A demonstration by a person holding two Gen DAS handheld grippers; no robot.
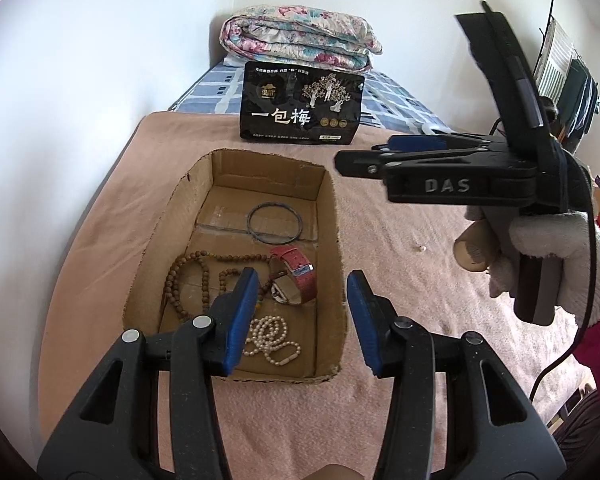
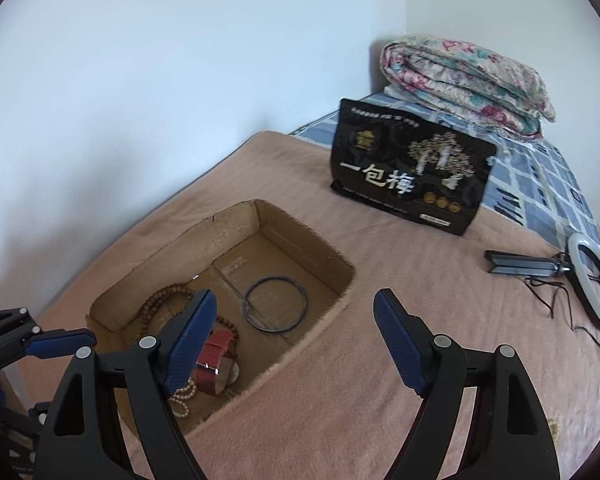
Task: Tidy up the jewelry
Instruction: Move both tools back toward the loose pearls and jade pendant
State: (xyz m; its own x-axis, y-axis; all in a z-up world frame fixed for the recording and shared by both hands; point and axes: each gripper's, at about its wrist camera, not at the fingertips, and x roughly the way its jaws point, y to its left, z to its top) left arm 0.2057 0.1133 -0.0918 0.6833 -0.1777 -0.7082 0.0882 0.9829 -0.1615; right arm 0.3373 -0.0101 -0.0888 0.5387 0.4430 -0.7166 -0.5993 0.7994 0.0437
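An open cardboard box (image 1: 328,216) (image 2: 228,232) lies on a pink blanket. Inside are a dark bangle (image 1: 275,223) (image 2: 276,304), a red-strapped watch (image 1: 296,276) (image 2: 216,360), a brown wooden bead string (image 1: 188,276) (image 2: 160,300) and a pearl necklace (image 1: 272,336) (image 2: 184,396). My left gripper (image 1: 302,274) hovers open over the box's near end, above the pearls and watch, holding nothing. My right gripper (image 2: 295,294) (image 1: 360,154) is open and empty, held by a gloved hand (image 1: 548,248) above the blanket to the right of the box.
A black snack bag (image 1: 300,108) (image 2: 412,176) stands behind the box, with a folded floral quilt (image 1: 300,36) on a blue checked sheet beyond it. A ring light (image 2: 592,284) with folded stand and cable lies at the far right. A white wall runs along the left.
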